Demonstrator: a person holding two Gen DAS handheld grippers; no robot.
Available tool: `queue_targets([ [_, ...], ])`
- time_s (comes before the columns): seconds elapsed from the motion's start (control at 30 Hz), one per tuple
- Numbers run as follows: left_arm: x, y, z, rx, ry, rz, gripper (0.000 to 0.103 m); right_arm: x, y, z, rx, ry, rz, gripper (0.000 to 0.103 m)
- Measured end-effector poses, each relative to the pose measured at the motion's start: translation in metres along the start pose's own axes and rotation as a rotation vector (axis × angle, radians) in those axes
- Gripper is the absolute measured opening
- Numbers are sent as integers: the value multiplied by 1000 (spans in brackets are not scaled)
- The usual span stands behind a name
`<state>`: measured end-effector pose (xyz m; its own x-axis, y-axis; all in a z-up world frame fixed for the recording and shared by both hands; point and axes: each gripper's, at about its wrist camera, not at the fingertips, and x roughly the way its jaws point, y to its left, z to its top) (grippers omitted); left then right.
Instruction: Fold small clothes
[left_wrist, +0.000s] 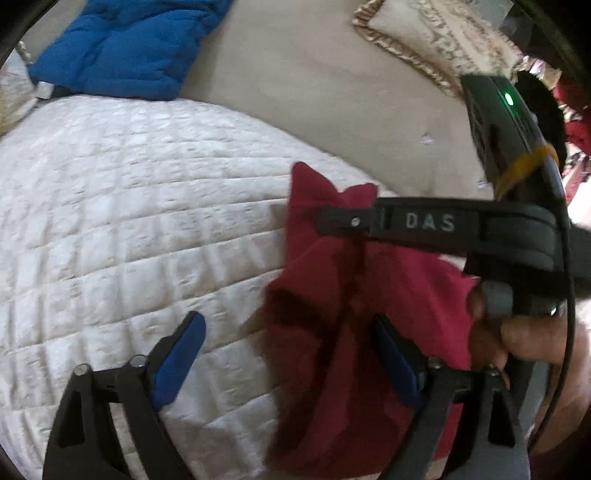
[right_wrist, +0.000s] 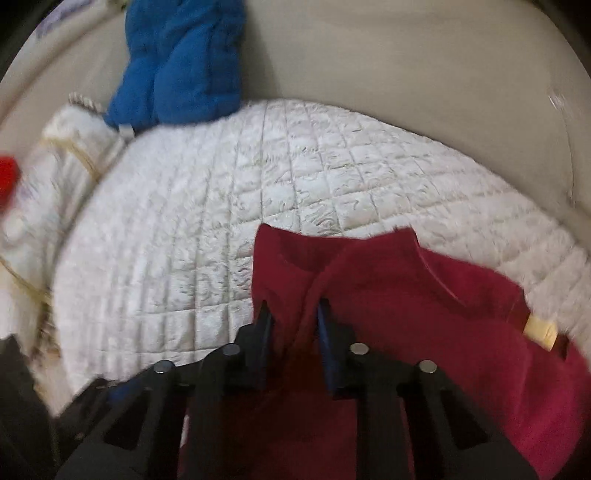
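Red garment (right_wrist: 424, 325) lies bunched at the near right of the white quilted pad (right_wrist: 229, 229), part draped off the near edge toward the person. Right gripper (right_wrist: 293, 321): jaws drawn in close on a fold of the red cloth near its left edge, fabric pinched between the blue pads; it holds the garment. Left gripper (left_wrist: 288, 354): jaws well apart, left pad over bare quilt, right pad (left_wrist: 395, 365) against or just over the red cloth; nothing clamped, though cloth sits in the gap. Seen from the left wrist, the right tool crosses above the garment with a hand (left_wrist: 517, 332) on its handle. Blue garment (left_wrist: 125, 48) rests at the far left, well apart. Judged step: getting a second hold so the piece can be spread flat. To do it well, bring the left jaws onto a single edge layer, not the bunched middle, close fully, then draw both grips apart along the pad until the wrinkles leave. Keep the cloth low over the quilt. Risk: catching two layers, or pinching the quilt under it.
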<state>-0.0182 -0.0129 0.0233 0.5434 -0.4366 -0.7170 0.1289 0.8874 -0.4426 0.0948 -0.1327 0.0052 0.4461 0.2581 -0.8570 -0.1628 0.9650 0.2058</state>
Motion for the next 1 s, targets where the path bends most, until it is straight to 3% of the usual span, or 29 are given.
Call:
queue_targets([
  [0.03,0,-2,1,0,3,-30,65,-4,-5,-2,24,-10,34,0],
  [0.07,1,-4,1,6,9,-59,46,-7,-10,-4,48,-14,61,0],
  [0.2,-3,-13,1,54,-14,-98,39,-19,-30,-7,151,-17,167,4],
  [0.27,-8,-14,1,60,-32,-128,36,-26,-33,-6,172,-14,176,20],
  [0.3,-10,-15,1,65,-36,-134,35,-28,-33,-3,176,-13,160,35],
  [0.33,-11,-17,1,75,-41,-135,34,-31,-33,-1,179,-17,137,43],
  [0.43,-11,-26,0,102,-51,-140,32,-34,-27,5,164,-7,116,53],
  [0.57,-12,-37,-3,142,-62,-139,30,-15,-19,13,131,71,79,54],
  [0.67,-9,-39,-3,156,-51,-125,30,7,-9,17,88,169,107,54],
  [0.7,-9,-40,-4,159,-47,-117,30,13,-5,17,66,185,81,54],
  [0.77,-6,-40,-4,156,-38,-102,31,19,-1,19,30,193,33,44],
  [0.8,-5,-39,-4,152,-36,-95,34,18,-4,18,41,175,10,24],
  [0.83,-4,-39,-4,149,-27,-91,38,14,-10,18,61,157,1,11],
  [0.9,0,-41,-5,150,-10,-96,74,4,-21,14,95,115,53,3],
  [0.97,2,-46,-8,170,-26,-74,87,-7,-28,7,103,68,79,0],
  [1.0,2,-48,-10,185,-34,-67,87,-12,-31,4,110,51,90,0],
])
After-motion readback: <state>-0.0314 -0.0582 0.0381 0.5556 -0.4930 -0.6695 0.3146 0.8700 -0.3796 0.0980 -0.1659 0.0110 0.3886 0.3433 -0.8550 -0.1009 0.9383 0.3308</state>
